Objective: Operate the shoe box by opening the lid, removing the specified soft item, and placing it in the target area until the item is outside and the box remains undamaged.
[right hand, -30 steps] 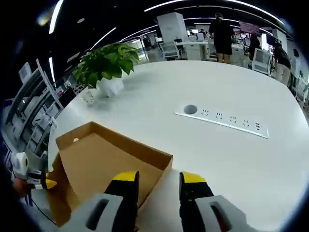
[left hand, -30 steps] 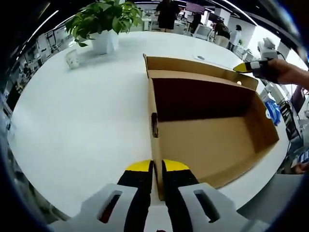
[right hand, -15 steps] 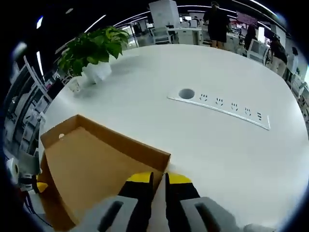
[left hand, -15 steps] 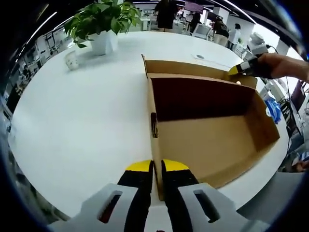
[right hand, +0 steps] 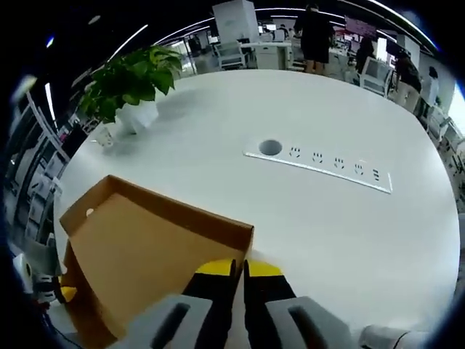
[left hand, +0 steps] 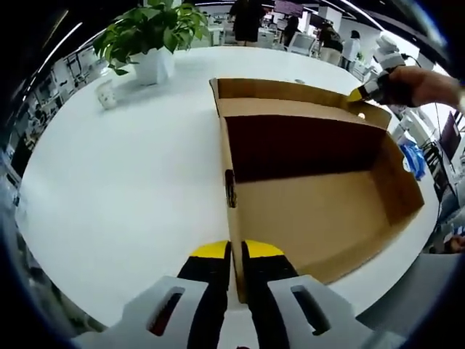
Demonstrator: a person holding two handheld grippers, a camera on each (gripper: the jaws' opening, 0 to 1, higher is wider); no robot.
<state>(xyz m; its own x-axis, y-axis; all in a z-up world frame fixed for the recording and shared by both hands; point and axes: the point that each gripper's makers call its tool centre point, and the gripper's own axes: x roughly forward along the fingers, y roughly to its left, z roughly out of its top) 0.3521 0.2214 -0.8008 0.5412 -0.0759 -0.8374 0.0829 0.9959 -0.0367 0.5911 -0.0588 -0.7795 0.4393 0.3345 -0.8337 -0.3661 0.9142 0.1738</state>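
The left hand-held gripper (left hand: 236, 251) is clamped on the near wall of the one shoe box (left hand: 320, 211) on the white desk (left hand: 123, 182). The right hand-held gripper (right hand: 238, 269) is pinched on its raised lid (right hand: 145, 243). One potted plant (left hand: 149, 33) is seen at 11 o'clock.

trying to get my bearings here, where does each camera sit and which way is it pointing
Left gripper view: rides the left gripper, shut on the near wall of the open shoe box; faces along the box toward a potted plant; the person's hand brings the right gripper to the far corner.
Right gripper view: rides the right gripper, shut on the box's rim; faces across the white table to a socket strip.
Shared: box, plant, table.
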